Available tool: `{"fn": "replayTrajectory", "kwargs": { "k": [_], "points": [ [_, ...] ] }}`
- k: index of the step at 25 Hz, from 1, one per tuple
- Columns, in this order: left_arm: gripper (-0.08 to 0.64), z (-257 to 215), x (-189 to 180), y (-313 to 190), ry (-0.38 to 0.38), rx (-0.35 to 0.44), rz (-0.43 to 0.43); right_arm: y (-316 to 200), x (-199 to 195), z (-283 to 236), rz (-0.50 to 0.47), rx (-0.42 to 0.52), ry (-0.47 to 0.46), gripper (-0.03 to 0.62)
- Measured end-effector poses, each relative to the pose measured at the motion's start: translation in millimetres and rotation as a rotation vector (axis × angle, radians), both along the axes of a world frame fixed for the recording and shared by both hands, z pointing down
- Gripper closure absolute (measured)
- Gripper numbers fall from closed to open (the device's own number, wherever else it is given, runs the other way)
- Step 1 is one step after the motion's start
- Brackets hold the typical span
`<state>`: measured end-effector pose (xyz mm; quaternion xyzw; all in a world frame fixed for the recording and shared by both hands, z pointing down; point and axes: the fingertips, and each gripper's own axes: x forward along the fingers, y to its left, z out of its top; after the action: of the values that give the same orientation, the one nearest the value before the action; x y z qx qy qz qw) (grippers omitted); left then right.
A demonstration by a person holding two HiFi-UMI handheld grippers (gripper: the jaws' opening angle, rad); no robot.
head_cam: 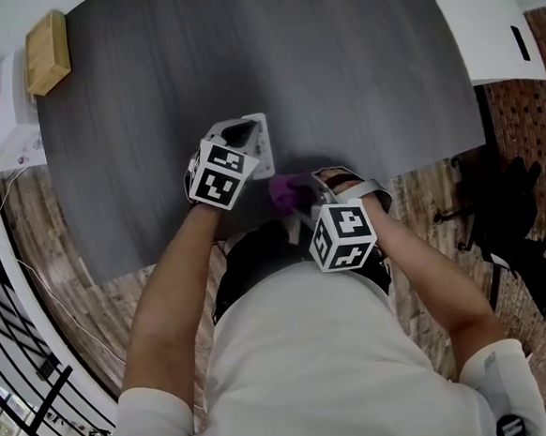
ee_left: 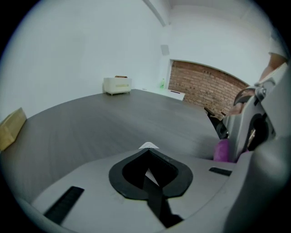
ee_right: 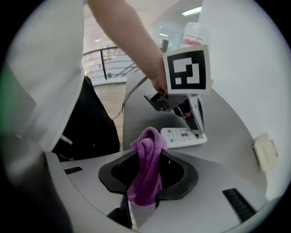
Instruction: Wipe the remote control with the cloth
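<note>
The right tongs (ee_right: 150, 152) were clamped on the bunched purple cloth (ee_right: 145, 177), just beside the white push-button remote control (ee_right: 184, 136) lying on the grey worktop (head_cam: 336, 66). The left tongs (ee_left: 148, 149) were closed together at its end; the wiping apparently remained undone.

A dark grey table (head_cam: 355, 65) fills the upper frame. At its upper left corner lies a wooden block (head_cam: 47, 51), with a white box (head_cam: 2, 121) beside. Brick floor (head_cam: 529, 117) and a black chair (head_cam: 514, 231) are at right, a black railing (head_cam: 28, 391) at lower left.
</note>
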<state>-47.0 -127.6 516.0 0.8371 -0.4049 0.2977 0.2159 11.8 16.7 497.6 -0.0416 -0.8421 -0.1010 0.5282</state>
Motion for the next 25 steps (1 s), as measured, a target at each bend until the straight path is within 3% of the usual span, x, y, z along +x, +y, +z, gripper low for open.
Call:
{"fn": "replayTrajectory", "kwargs": {
  "k": [3,10,14,18,23,25],
  "points": [
    [0.555,0,-1,5,0.006,-0.011,-0.029,18,-13,5,0.018,-0.123,-0.042,0.466],
    [0.555,4,-26,31,-0.036,-0.058,-0.058,-43,20,15,0.256,0.005,-0.014,0.466],
    [0.554,4,-21,69,-0.004,-0.125,-0.004,-87,37,20,0.38,0.094,-0.003,0.466],
    [0.554,3,4,102,0.02,-0.179,0.1,-110,29,19,0.34,0.131,0.016,0.466],
    [0.555,-17,-14,79,-0.076,-0.033,0.11,-140,23,3,0.283,0.239,0.02,0.466],
    [0.554,-11,-17,76,-0.147,-0.016,0.168,-155,8,0,0.234,0.295,0.03,0.466]
  ]
}}
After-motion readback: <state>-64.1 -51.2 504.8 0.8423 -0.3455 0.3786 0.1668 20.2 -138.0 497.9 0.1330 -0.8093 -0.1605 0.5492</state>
